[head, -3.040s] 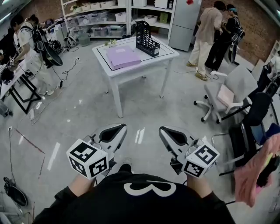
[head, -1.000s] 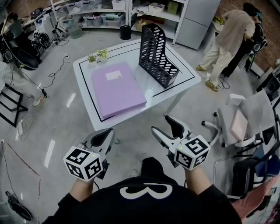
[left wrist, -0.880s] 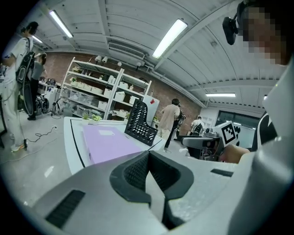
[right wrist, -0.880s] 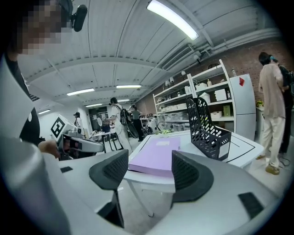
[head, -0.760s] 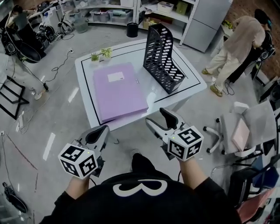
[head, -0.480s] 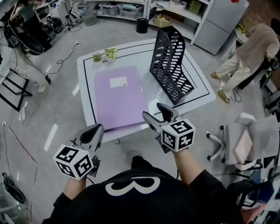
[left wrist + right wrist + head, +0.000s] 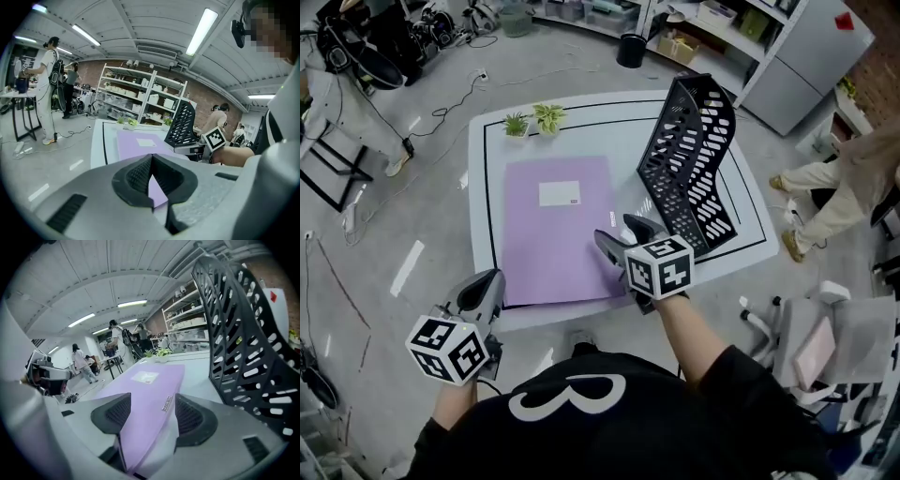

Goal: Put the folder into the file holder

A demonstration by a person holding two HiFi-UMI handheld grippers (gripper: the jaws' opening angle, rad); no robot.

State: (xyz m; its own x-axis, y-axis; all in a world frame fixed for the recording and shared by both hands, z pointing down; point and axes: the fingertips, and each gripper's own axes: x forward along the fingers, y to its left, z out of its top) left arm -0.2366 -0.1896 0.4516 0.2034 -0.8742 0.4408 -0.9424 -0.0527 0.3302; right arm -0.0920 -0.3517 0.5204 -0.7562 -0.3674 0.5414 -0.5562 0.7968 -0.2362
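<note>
A purple folder (image 7: 555, 230) lies flat on the white table (image 7: 609, 117); a white label sits on its cover. To its right stands the black slotted file holder (image 7: 689, 164), empty. My right gripper (image 7: 619, 232) is open over the folder's near right corner. In the right gripper view the folder (image 7: 150, 390) runs between the two pads (image 7: 112, 413), its right edge inside the gap, with the file holder (image 7: 248, 333) close on the right. My left gripper (image 7: 486, 283) is shut and empty, low at the table's front left edge. Its own view shows the folder (image 7: 140, 139) ahead.
Two small potted plants (image 7: 534, 120) stand at the table's far edge behind the folder. A black line (image 7: 477, 206) frames the tabletop. Shelving (image 7: 703, 23) and a bin stand beyond the table, a person's legs (image 7: 825, 187) are at the right, and an office chair (image 7: 834, 347) is at the lower right.
The table has come much closer in the head view. My right gripper moved forward and left onto the folder's near right corner, staying open. The left gripper stayed shut and low.
</note>
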